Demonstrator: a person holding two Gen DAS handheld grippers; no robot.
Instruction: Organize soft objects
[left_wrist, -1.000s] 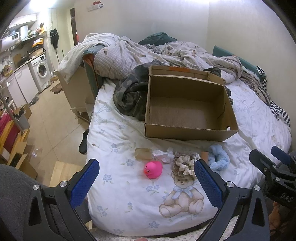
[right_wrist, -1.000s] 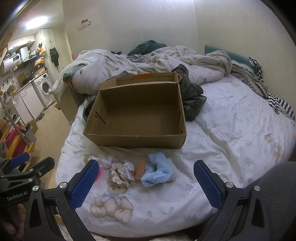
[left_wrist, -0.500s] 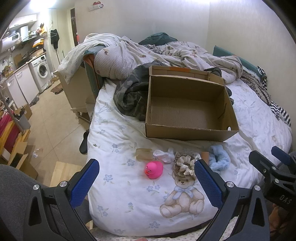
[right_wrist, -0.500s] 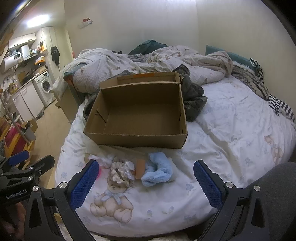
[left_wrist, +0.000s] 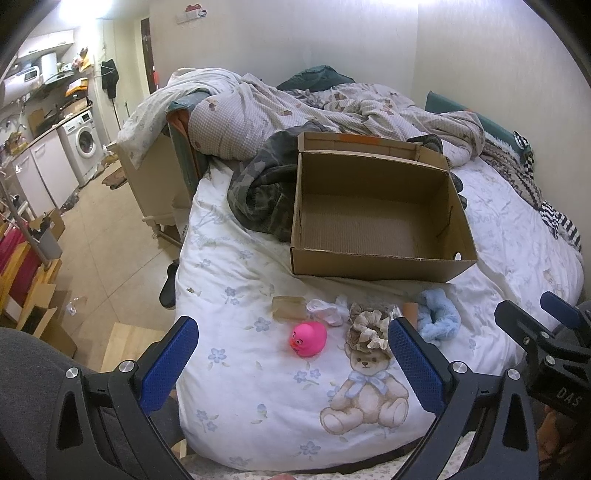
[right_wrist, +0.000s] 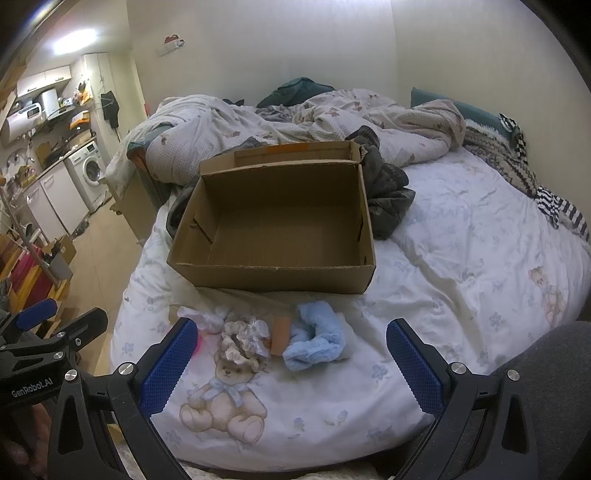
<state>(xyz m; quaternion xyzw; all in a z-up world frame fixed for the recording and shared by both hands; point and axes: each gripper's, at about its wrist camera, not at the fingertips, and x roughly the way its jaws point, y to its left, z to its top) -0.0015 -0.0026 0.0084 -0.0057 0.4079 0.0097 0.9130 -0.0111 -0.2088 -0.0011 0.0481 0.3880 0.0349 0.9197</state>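
Cardboard box (left_wrist: 380, 218) sits open and bare on the bed (left_wrist: 258, 369). Just in front of it lies a row of soft things: pink duck (left_wrist: 308, 338), white sock (left_wrist: 325, 306), beige scrunchie (left_wrist: 367, 330), blue fluffy cloth (right_wrist: 317, 341). Left gripper (left_wrist: 291, 365) and right gripper (right_wrist: 288, 363) both hover nearer than that row, jaws spread wide, holding nothing.

From my feed, a washing machine (left_wrist: 85, 147) sits at ten o'clock, a rumpled quilt (left_wrist: 295, 110) at twelve, and a striped cloth (left_wrist: 561, 225) at three.
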